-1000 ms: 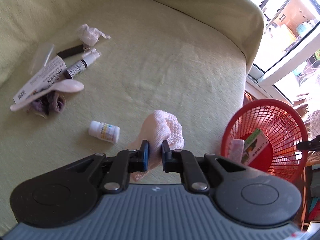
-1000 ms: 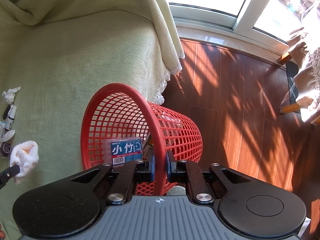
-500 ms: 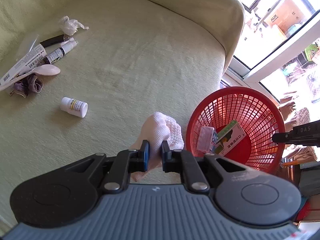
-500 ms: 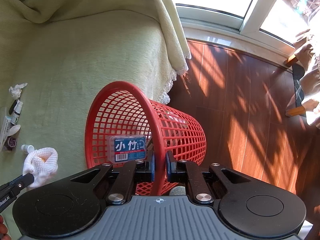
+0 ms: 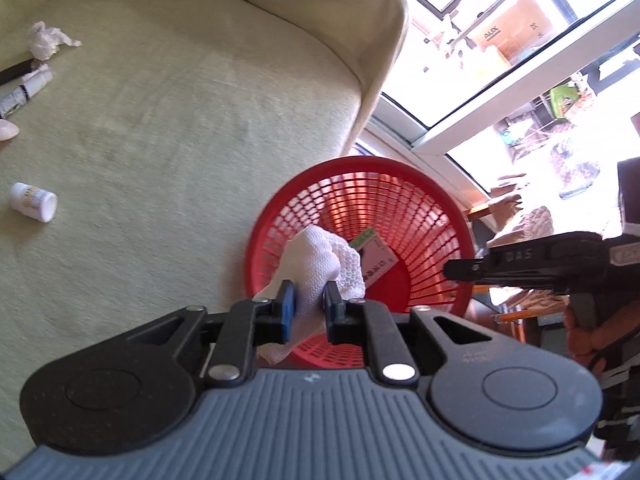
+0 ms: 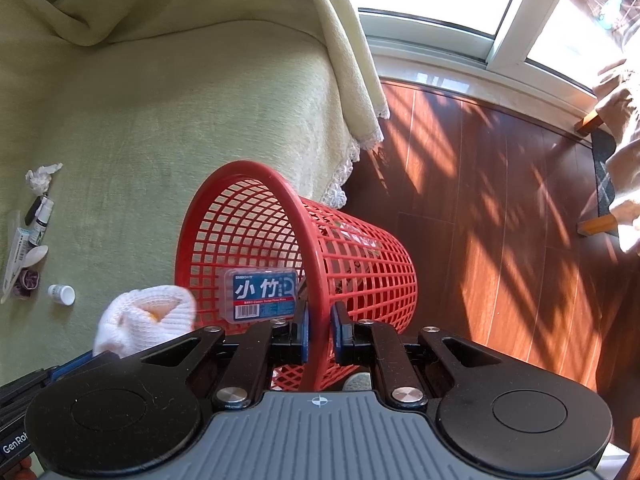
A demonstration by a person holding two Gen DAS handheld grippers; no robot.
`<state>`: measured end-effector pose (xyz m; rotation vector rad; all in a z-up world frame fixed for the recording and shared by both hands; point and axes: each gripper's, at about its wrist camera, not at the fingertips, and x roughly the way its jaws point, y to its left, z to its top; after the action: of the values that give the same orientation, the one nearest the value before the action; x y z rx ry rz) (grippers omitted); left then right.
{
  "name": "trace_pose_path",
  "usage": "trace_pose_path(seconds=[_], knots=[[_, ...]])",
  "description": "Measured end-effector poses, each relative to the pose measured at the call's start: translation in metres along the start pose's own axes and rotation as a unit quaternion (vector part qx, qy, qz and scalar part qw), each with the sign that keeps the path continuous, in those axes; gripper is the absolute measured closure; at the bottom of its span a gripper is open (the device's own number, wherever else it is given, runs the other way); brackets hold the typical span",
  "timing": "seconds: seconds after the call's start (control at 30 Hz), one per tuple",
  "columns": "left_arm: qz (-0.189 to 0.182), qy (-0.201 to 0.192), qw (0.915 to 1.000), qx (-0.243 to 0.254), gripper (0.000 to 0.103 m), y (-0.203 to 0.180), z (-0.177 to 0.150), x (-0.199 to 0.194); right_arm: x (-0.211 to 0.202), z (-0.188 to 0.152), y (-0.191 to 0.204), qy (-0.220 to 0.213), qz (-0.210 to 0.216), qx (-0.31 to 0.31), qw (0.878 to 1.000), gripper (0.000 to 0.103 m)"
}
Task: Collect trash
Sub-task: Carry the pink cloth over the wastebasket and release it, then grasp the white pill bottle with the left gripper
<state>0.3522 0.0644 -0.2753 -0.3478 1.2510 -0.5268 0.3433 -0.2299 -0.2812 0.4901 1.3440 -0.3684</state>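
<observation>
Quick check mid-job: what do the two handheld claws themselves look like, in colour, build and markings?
Both match: left claw and right claw have a ribbed grey body, black linkage arms with silver rivets, round black side housings and blue finger pads. From the left view, the right one's side reads "DAS"; the left one's reads "GenRo".

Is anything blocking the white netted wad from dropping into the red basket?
Nothing visible. The left gripper holds the white netted wad right at the red basket opening, which the right gripper keeps tilted toward it by the rim.
</observation>
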Motion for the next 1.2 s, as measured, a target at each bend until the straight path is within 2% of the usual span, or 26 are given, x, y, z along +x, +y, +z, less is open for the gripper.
trace_pose_path(seconds=[0.07,0.13,0.27,0.5,0.8,1.07,1.2], knots=[[-0.025,-0.001,0.9997,-0.005,0.072,-0.008,0.002,0.002,0.0,-0.001,0.0,0.0,0.001,-0.001,1.0,0.095],[-0.021,-0.006,0.9998,0.002,0.066,-0.015,0.004,0.002,-0.001,-0.002,0.001,0.0,0.001,-0.001,1.0,0.095],[-0.01,-0.003,0.9999,0.0,0.066,-0.012,0.004,-0.001,0.0,-0.002,0.001,0.001,0.0,0.002,1.0,0.095],[0.055,0.004,0.9982,-0.023,0.066,0.031,-0.002,-0.013,0.0,-0.002,-0.001,0.004,-0.002,0.003,1.0,0.095],[0.158,0.032,0.9854,-0.055,0.066,0.088,-0.011,-0.025,0.001,0.0,0.0,0.006,-0.009,0.002,1.0,0.095],[0.187,0.034,0.9804,-0.053,0.064,0.112,-0.006,-0.024,0.003,0.002,0.002,0.008,-0.02,-0.001,1.0,0.095],[0.188,0.017,0.9816,-0.029,0.06,0.121,-0.001,-0.018,0.004,0.004,0.002,0.011,-0.021,0.001,1.0,0.095]])
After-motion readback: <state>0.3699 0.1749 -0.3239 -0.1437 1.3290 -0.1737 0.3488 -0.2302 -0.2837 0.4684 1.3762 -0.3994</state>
